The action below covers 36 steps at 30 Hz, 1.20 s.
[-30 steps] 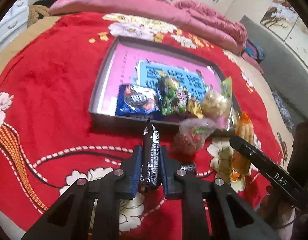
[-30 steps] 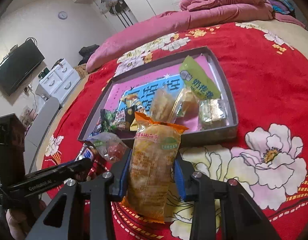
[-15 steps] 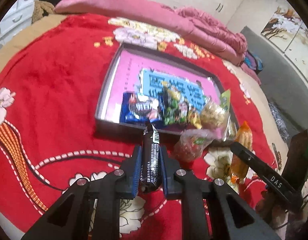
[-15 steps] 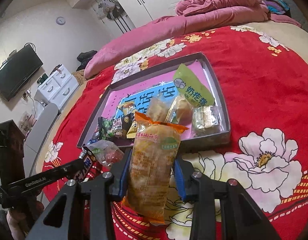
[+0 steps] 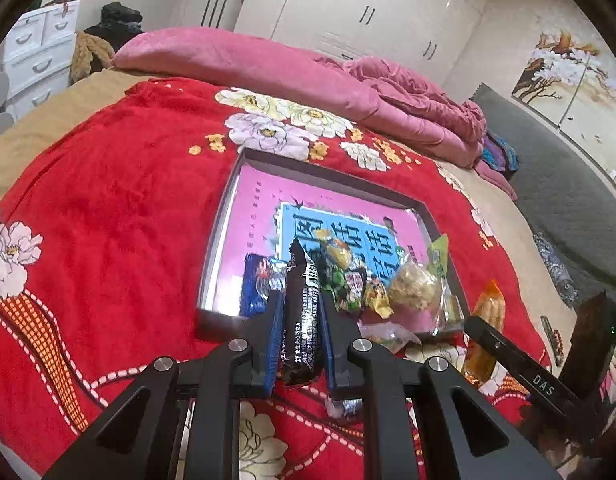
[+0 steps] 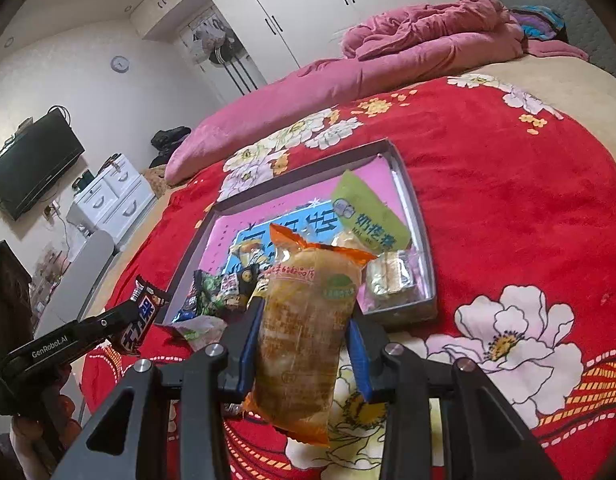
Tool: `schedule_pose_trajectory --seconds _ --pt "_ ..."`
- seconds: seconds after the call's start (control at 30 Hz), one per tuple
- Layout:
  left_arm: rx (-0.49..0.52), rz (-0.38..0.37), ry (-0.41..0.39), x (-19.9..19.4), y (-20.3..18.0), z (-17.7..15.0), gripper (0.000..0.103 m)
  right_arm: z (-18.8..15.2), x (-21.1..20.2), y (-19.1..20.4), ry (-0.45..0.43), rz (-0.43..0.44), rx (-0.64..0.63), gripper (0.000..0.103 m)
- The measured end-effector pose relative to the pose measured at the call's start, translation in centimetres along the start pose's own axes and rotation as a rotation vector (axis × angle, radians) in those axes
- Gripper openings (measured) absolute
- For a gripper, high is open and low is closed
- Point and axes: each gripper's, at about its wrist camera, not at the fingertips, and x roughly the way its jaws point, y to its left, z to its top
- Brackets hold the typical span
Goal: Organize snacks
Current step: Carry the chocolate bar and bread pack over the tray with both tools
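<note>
We judge the sorting well under way: several packets already lie along the near edge of the shallow grey tray with the pink and blue printed floor point(image 5: 227, 216), among them a blue wrapper point(image 5: 253, 280), a green snack packet point(image 5: 340, 280) and a pale green pouch point(image 6: 368, 212). Two more are in hand. Our left gripper point(image 5: 299, 322) is clamped on a slim black chocolate bar wrapper point(image 5: 299, 320), held upright over the tray's near rim. Our right gripper point(image 6: 303, 344) is closed on a fat orange-ended clear bag of golden pastry point(image 6: 308, 320), held just short of the tray above the red flowered blanket point(image 6: 508, 200). Still loose on the blanket in front of the tray are a clear crumpled bag with a green label point(image 6: 199, 330) and a small silvery wrapped piece point(image 5: 344, 406), so those remain. Compared with a second ago, the left gripper has risen and tipped up, so more of the room shows and the bar now overlaps the tray's contents; the right gripper has barely shifted.
</note>
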Motion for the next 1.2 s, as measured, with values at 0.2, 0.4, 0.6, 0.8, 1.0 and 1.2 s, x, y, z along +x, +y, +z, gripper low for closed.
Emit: schedule_pose_trajectory --seconds 0.2,0.4,0.6,0.8,1.0,1.2 --pt "-0.025 0.007 -0.017 0.6 0.8 0.8 0.018 0.6 0.0 -0.2 -0.023 -0.022 -0.006 0.039" --pt "-0.037 0.008 -0.026 1.6 1.4 1.3 0.018 1.0 0.3 -0.7 -0.035 -0.032 0.004 0.039" --pt "-0.032 0.013 -0.029 2.6 1.4 1.9 0.018 1.3 0.6 -0.9 -0.042 -0.039 0.01 0.039" --pt "-0.018 0.025 -0.036 3.7 1.2 2.2 0.018 1.6 0.7 -1.2 -0.052 -0.051 0.018 0.039" --pt "-0.003 0.044 -0.03 5.0 1.1 2.5 0.018 1.9 0.7 -1.7 -0.065 -0.068 0.028 0.039" --pt "-0.001 0.054 -0.023 5.9 1.3 2.8 0.018 2.4 1.2 -2.3 -0.075 -0.094 0.043 0.039"
